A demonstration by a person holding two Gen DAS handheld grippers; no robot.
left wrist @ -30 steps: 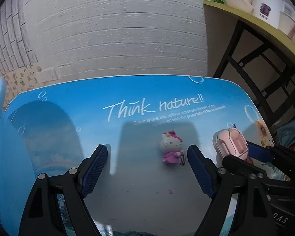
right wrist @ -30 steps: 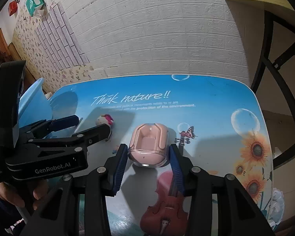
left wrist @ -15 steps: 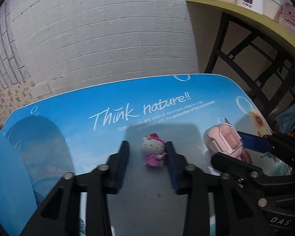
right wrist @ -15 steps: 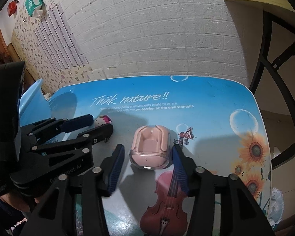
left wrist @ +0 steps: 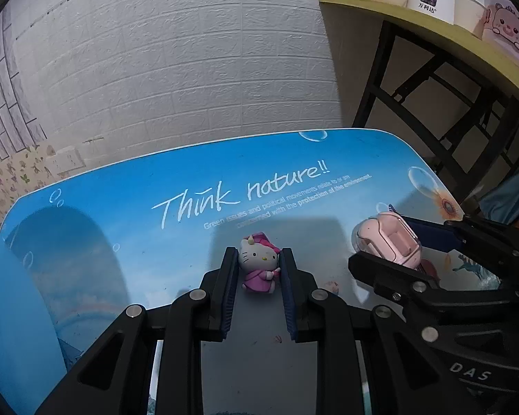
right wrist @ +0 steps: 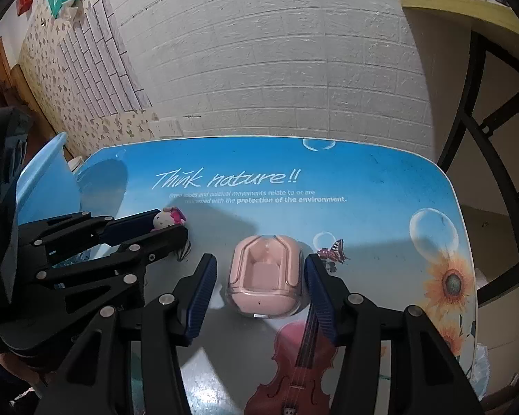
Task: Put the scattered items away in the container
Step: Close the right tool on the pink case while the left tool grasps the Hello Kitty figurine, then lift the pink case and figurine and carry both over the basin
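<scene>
A small Hello Kitty figure (left wrist: 261, 264) in pink stands on the blue printed table (left wrist: 155, 186). My left gripper (left wrist: 257, 259) is shut on it, pads against both sides; the figure (right wrist: 167, 218) also shows in the right wrist view. A pink earbud case (right wrist: 264, 280) lies on the table between the jaws of my right gripper (right wrist: 259, 269), which is open with gaps on both sides. The case (left wrist: 387, 240) also shows in the left wrist view. A light blue container (right wrist: 45, 186) sits at the table's left edge.
A white brick wall (left wrist: 190, 69) runs behind the table. A yellow shelf (left wrist: 432, 31) on a black frame with cups and tubs stands at the right. The table's right edge (right wrist: 462, 214) drops to the floor.
My left gripper moved forward around the Hello Kitty figure and closed on it. My right gripper, which had been closed on the pink case, opened and drew back slightly.
</scene>
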